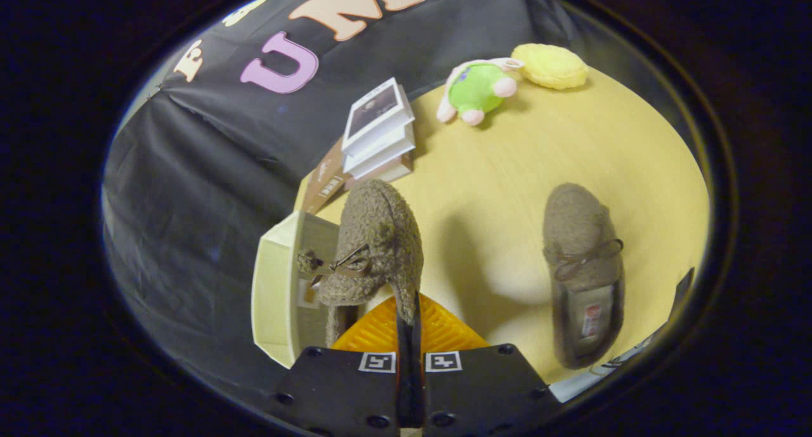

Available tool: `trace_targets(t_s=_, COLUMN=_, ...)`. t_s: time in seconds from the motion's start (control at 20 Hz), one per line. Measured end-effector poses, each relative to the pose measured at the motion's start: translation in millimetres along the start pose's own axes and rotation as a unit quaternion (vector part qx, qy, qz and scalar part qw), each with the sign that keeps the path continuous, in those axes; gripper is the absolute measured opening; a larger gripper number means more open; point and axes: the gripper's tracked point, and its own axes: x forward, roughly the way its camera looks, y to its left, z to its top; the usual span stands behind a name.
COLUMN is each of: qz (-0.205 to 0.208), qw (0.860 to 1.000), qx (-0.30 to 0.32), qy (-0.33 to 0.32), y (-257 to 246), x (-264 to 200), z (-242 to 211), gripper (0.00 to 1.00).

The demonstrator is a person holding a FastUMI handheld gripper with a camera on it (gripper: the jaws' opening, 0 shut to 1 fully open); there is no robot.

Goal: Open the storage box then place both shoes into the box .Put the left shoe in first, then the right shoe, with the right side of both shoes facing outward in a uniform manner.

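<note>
So the worktop [507, 170] is a big pale wood surface, and at its near-left corner sits the storage box [276, 285], cream coloured and looking open toward the fuzzy shoe hanging in front of it. That held shoe [374, 247] is a brown fleecy slipper with a little bow, pinched by its rim in the claw [409, 335], which is closed down nearly all the way with just the thin wall of the shoe between both fingers. It dangles toe-up right beside the box mouth. My guess is it's light and floppy, so the rim grip lets it swing; grabbing the stiffer heel edge seems safer. The other shoe [583, 272] lies flat on the worktop, well off to the right. Further back: a stack of books [379, 129], a green plush toy [479, 88], a yellow sponge-like thing [550, 66].
</note>
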Motion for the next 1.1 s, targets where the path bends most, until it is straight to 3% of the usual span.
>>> trace_targets(t_s=0.3, qz=0.053, qw=0.999, qx=0.002, qy=-0.011, y=86.4, x=-7.3, z=13.5, gripper=0.03)
trace_targets(t_s=0.55, qz=0.077, qw=0.997, qx=-0.016, qy=0.01, y=146.0, x=13.7, z=-3.6, gripper=0.03)
trace_targets(t_s=0.8, qz=0.065, qw=0.996, qx=-0.051, qy=0.033, y=183.8, x=55.8, z=-37.1, gripper=0.03)
trace_targets(t_s=1.1, qz=0.02, qw=0.997, qx=-0.059, qy=0.055, y=192.9, x=100.0, z=-67.9, gripper=0.04)
